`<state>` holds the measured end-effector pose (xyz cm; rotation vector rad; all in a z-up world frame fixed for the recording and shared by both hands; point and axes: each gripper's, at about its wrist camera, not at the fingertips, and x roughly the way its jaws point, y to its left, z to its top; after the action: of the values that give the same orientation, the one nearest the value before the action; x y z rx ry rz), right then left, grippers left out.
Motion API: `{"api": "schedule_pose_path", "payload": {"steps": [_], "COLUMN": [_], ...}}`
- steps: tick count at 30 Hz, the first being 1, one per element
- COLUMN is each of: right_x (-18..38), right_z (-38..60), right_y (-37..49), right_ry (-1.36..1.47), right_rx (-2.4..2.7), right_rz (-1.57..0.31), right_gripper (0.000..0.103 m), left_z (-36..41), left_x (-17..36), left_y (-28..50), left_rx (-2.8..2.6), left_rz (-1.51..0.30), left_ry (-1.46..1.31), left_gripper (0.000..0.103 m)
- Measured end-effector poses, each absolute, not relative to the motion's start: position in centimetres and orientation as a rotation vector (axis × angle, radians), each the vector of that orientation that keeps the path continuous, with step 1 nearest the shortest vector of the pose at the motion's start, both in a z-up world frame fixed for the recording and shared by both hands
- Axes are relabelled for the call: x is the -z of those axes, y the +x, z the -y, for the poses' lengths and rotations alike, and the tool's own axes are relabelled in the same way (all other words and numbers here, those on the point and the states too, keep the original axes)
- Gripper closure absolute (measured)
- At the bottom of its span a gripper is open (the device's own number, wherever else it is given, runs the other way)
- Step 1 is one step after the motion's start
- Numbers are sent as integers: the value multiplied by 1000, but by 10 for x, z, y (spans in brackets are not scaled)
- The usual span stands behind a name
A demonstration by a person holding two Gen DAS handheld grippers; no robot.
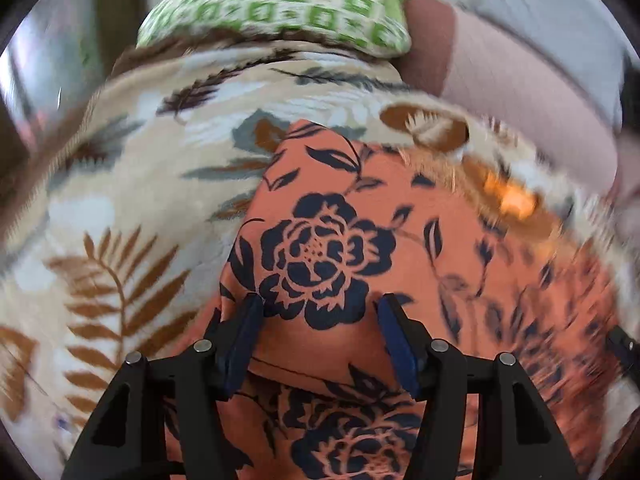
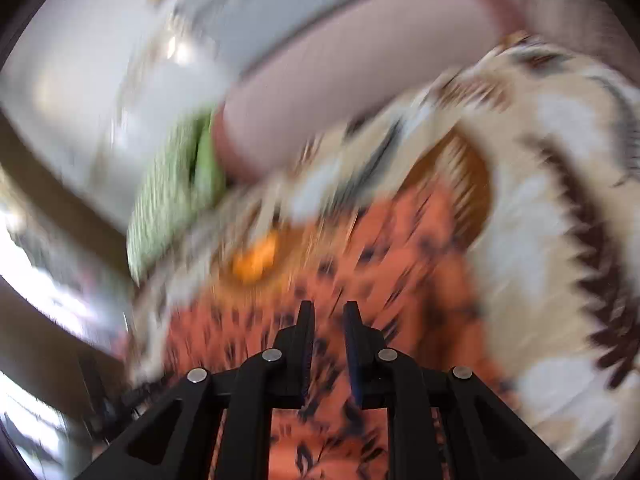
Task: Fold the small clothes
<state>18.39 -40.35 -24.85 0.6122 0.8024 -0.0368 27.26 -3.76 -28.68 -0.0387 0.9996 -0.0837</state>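
— Nearest the left wrist camera, what do you see?
— Black arms of the left gripper (image 1: 320, 304), its 2 blue-padded fingers (image 1: 246, 332) standing well apart, pointed down at an orange cloth with dark navy flowers (image 1: 328, 248). Nothing sits between the pads; a big flower of the print shows in the gap. I cannot tell whether the tips touch the fabric.
— Where does that cloth lie?
— Spread on a cream blanket with brown and grey leaves (image 1: 120, 200). A fold line runs across the cloth just under the fingers. Behind the blanket rests a green and white checked pillow (image 1: 280, 4), and a pinkish bolster (image 1: 520, 80) lies to its right.
— And the other side?
— Blurred. The right gripper (image 2: 328, 312) hovers over the same orange cloth (image 2: 400, 264), its 2 fingers (image 2: 306, 332) close together with only a narrow slit between them. No fabric is visibly pinched there. The leafy blanket (image 2: 540, 200) curves round the cloth, the green pillow (image 2: 168, 200) sits at the left, and the pinkish bolster (image 2: 340, 80) is above.
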Motion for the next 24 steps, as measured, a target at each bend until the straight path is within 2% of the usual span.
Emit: {"api": "schedule_pose_path", "payload": {"steps": [3, 5, 8, 11, 15, 19, 24], "right_x": [290, 283, 267, 256, 269, 270, 261], "right_z": [386, 392, 393, 388, 363, 379, 396], "right_y": [200, 194, 179, 175, 174, 175, 192], "right_ry": [510, 549, 446, 466, 352, 446, 526], "right_rx": [119, 128, 210, 133, 110, 97, 113], "right_rz": [-1032, -1008, -938, -906, -995, -987, -890], "right_gripper": [91, 91, 89, 85, 87, 87, 87], "left_z": [41, 35, 34, 32, 30, 24, 27], "left_x": [291, 291, 289, 287, 285, 265, 259], "left_y": [270, 269, 268, 266, 264, 262, 284], "left_rx": [83, 88, 85, 86, 85, 141, 196], "left_rz": [-994, -999, -995, -998, -1002, -949, -927], "left_ry": [30, 29, 67, 69, 64, -64, -177], "left_gripper": [40, 40, 41, 43, 44, 45, 39]}}
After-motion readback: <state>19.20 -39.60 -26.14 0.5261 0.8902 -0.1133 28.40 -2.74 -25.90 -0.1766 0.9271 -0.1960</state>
